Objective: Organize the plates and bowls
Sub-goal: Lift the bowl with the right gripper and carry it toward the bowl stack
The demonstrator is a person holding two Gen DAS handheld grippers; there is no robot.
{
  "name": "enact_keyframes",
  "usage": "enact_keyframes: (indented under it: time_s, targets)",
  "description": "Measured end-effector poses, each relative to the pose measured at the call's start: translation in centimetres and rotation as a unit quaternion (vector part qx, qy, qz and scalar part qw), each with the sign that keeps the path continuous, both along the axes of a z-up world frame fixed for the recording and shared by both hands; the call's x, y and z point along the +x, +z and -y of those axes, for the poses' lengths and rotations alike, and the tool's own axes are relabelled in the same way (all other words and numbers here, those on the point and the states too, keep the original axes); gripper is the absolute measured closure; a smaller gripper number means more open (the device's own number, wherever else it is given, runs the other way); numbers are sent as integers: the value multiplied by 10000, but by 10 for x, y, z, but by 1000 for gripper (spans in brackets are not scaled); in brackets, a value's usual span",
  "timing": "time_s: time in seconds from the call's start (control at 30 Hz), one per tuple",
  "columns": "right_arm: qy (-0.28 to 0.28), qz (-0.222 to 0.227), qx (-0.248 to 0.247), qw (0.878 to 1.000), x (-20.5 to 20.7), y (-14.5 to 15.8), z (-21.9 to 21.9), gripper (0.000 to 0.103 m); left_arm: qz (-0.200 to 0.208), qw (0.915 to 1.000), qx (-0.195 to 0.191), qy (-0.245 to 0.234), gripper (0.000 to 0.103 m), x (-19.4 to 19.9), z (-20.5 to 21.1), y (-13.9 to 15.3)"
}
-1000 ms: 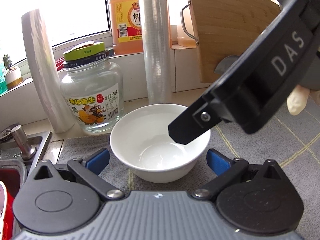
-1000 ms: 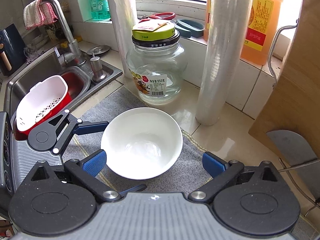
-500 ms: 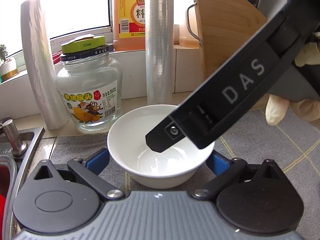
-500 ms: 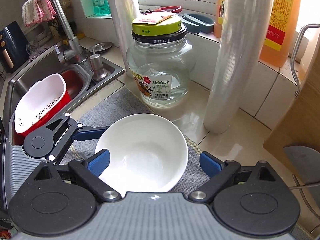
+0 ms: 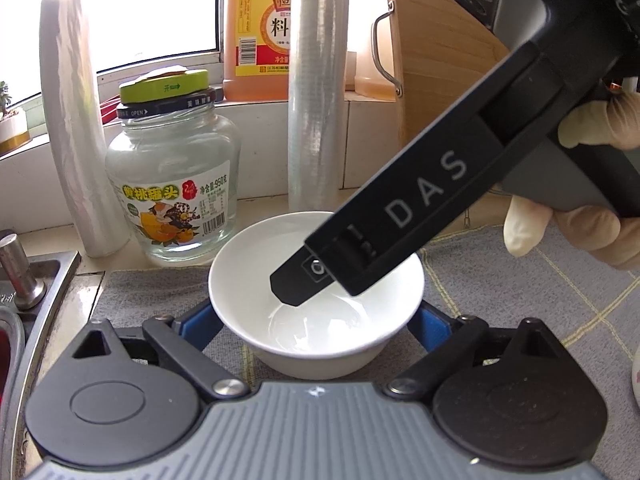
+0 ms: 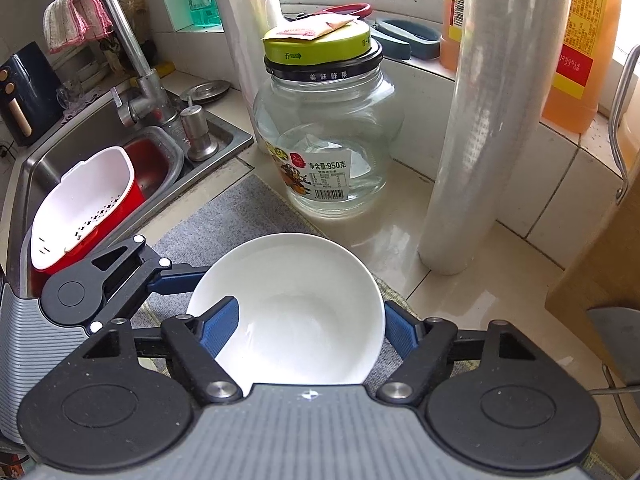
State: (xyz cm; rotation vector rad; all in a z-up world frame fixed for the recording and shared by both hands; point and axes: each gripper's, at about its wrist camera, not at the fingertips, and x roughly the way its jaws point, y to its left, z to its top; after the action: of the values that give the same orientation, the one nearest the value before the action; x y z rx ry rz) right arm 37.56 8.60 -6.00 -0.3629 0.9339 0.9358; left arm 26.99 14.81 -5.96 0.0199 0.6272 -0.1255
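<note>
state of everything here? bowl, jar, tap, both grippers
white bowl, upright, empty, on the grey mat
glass jar, upright, lid on
tap, cloth draped over its spout
left hand-held gripper, jaws just been closing, pads flank the bowl, contact unclear
right hand-held gripper, jaws just closed, one finger inside the bowl, one outside

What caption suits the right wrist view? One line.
Right gripper, jaws shut on the white bowl, glass jar behind.
</note>
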Motion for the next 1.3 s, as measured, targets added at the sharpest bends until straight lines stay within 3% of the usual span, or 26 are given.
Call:
enact_keyframes:
  time_s: [0.43, 0.73, 1.3]
  targets:
    - [-26, -65, 75, 9999, -6, 5, 6, 21, -147, 9998, 103, -92, 7, -3, 5, 6]
    - [-189, -96, 280, 9994, -34, 25, 29, 21, -202, 9989, 254, -338, 7, -25, 21, 29]
    - [-1046, -24, 519, 9932, -117, 56, 124, 20, -319, 9884, 371, -1437, 7, -81, 89, 76]
